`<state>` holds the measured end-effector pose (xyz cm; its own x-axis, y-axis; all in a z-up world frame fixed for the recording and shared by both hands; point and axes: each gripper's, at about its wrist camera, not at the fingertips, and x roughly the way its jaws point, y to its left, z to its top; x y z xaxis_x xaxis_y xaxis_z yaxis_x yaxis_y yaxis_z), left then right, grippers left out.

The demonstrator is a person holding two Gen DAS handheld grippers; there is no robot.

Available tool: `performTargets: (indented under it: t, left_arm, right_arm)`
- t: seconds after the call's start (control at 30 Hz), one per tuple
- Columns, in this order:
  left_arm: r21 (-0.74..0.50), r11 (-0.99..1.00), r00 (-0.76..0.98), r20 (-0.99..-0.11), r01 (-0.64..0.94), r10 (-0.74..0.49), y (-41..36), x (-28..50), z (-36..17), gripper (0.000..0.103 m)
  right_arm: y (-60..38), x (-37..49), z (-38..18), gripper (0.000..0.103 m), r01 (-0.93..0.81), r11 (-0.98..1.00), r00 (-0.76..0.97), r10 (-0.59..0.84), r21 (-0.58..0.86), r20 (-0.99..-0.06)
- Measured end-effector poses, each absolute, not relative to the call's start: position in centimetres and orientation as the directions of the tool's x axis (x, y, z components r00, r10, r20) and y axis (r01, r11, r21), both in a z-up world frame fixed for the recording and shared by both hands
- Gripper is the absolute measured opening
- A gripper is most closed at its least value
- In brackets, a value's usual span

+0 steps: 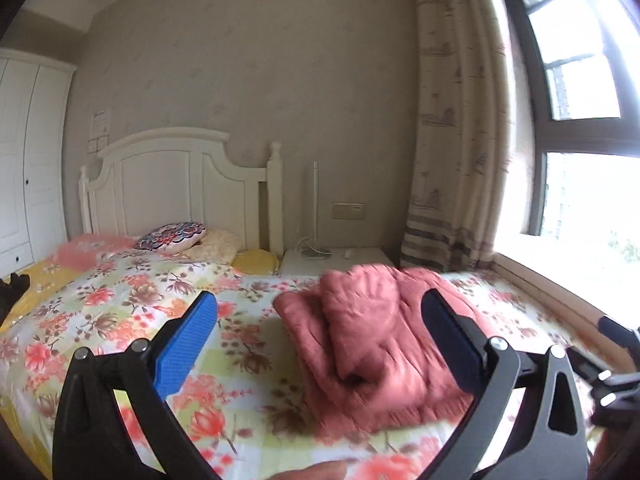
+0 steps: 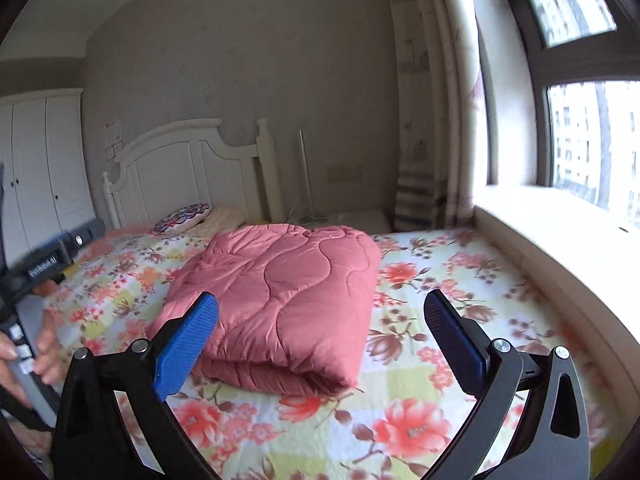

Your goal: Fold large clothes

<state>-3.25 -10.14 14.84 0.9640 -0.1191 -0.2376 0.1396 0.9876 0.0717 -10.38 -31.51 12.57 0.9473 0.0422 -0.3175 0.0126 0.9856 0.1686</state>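
Pink quilted garment lies folded in a thick bundle on the floral bed, toward its window-side edge. Left claw and right claw both hang spread wide above the bed with nothing between their blue pads. Farther off, a patterned cushion lies against the white headboard.

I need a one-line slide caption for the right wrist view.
Open right gripper above a folded pink quilt on a floral bed.

Stitched, faintly glossy pink quilt on matt floral cloth bedspread; white painted headboard.
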Motion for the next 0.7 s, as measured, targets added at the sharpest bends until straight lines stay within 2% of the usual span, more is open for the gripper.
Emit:
performTargets:
  t: [0.1,0.23,0.33,0.7]
  left_arm:
    - [0.102,0.985,0.949,-0.298,0.143,-0.107,-11.7,-5.0,13.1,0.101]
    - [0.160,0.981,0.952,-0.301,0.109,-0.056,-13.2,-5.4,11.0,0.101]
    - [0.152,0.982,0.950,-0.307,0.111,-0.059,-13.5,-5.3,10.3,0.101]
    - [0.152,0.983,0.942,-0.331,0.107,-0.052,-13.3,-5.6,9.4,0.101]
  right_arm:
    - [-30.2,-11.3,10.7,0.099,0.055,0.993,0.948,-0.019,0.104,-0.319]
    - [-28.3,-11.9,8.7,0.099,0.115,0.991,0.946,-0.088,0.072,-0.312]
    - [-27.7,-11.8,8.3,0.099,0.128,0.990,0.943,-0.103,0.059,-0.316]
    - [-27.5,-13.4,8.5,0.099,0.142,0.987,0.967,-0.123,0.070,-0.223]
